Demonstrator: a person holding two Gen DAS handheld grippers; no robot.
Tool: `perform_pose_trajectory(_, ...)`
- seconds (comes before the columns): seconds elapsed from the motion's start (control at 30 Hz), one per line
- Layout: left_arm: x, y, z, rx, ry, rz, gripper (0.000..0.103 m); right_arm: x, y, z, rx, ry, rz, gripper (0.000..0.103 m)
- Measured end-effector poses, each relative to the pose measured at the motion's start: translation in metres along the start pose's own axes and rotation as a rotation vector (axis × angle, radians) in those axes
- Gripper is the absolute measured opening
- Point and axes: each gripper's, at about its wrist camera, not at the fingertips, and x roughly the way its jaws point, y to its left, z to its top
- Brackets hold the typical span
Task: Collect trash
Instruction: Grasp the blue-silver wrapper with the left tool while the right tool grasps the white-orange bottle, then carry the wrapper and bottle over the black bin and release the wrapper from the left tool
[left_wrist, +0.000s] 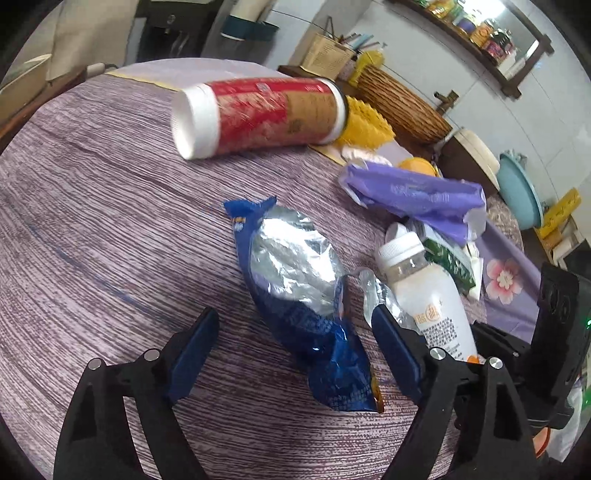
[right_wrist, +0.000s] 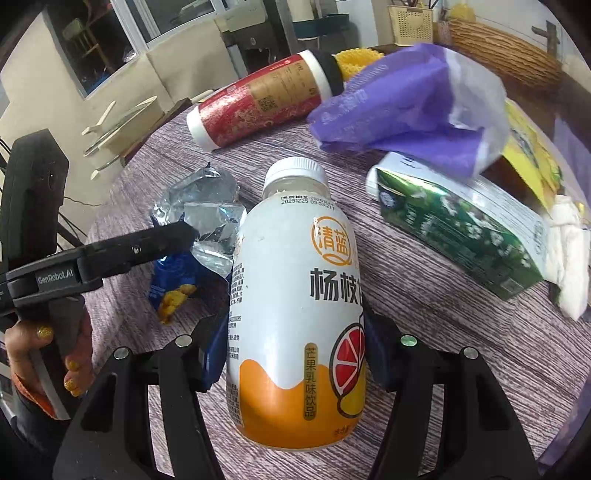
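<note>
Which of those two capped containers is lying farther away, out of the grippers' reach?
The red canister, on its side at the table's far edge. The white drink bottle sits between the fingers of the right hand-held gripper.

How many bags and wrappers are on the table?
2: a blue foil snack bag between the left gripper's fingers, and a purple bag draped over the green carton. Others may be hidden.

"GenRobot.AI" on left tongs (right_wrist: 177, 230); "清蓝", "20251225" on bottle (right_wrist: 295, 295)
</note>
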Motion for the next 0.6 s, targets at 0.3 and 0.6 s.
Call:
perform_pose_trajectory(0.3, 0.014, -0.033, -0.006, 0.111, 0.066, 0.035, 0.036, -0.004, -0.003, -0.010, -0.007, 0.000, -0.014, 0.063)
perform_pose_trajectory(0.6, -0.011, -0.028, -0.006, 0.116, -0.014, 0.089, 0.032, -0.008, -0.004, -0.010, -0.017, -0.009, -0.039, 0.063)
